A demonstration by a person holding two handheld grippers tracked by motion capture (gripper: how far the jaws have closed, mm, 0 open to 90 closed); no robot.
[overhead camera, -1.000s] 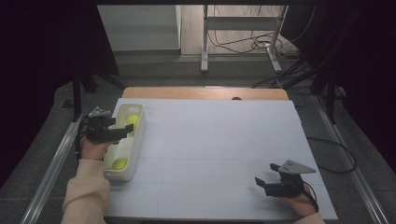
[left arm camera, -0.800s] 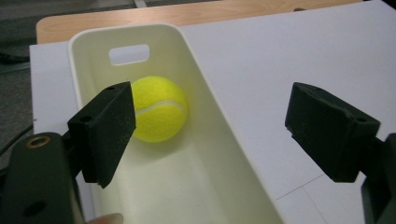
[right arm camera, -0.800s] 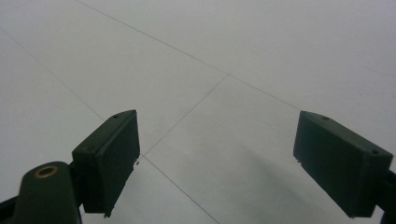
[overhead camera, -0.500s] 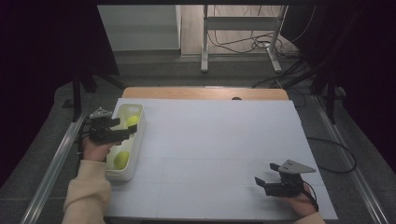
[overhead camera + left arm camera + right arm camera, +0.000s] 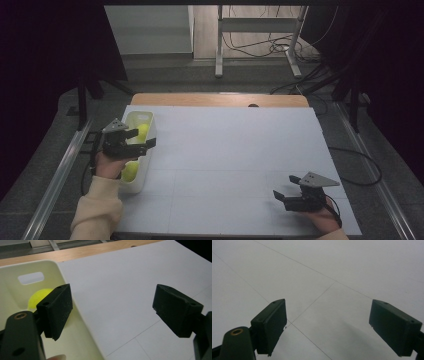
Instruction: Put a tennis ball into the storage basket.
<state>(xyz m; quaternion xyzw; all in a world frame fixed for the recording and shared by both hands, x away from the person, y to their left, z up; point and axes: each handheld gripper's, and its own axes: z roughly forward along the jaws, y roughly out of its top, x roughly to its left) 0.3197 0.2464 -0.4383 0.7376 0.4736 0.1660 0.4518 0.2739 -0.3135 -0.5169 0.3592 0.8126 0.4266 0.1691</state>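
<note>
While your left claw (image 5: 142, 140) hangs over the pale bin (image 5: 136, 184) at the left edge of the tabletop (image 5: 230, 150), its jaws stand wide apart with nothing between them. In the left gripper view the claw (image 5: 112, 312) straddles the bin's right wall (image 5: 75, 312): one jaw sits over the inside of the bin, the other over bare white surface. Just beyond that inner jaw, and partly hidden by it, a yellow-green ball (image 5: 41, 296) lies on the bin floor below the handle slot (image 5: 30, 278). From the high view you can make out that ball (image 5: 143, 131) just ahead of the claw and a second ball (image 5: 130, 171) behind it, nearer your sleeve, both inside the bin.

I judge the work to be moving balls between bin and tabletop, and it looks either barely begun or all but finished: both balls I can see are in the bin, and no ball lies on the white sheet. I cannot tell which way they are meant to travel. If they are to come out, neither is gripped yet.

Well off to the right, your right claw (image 5: 281, 196) rests low near the front edge of the tabletop, jaws spread and empty. In the right gripper view the claw (image 5: 328, 322) has only the plain surface and its thin seam lines (image 5: 312, 303) ahead of it.
</note>
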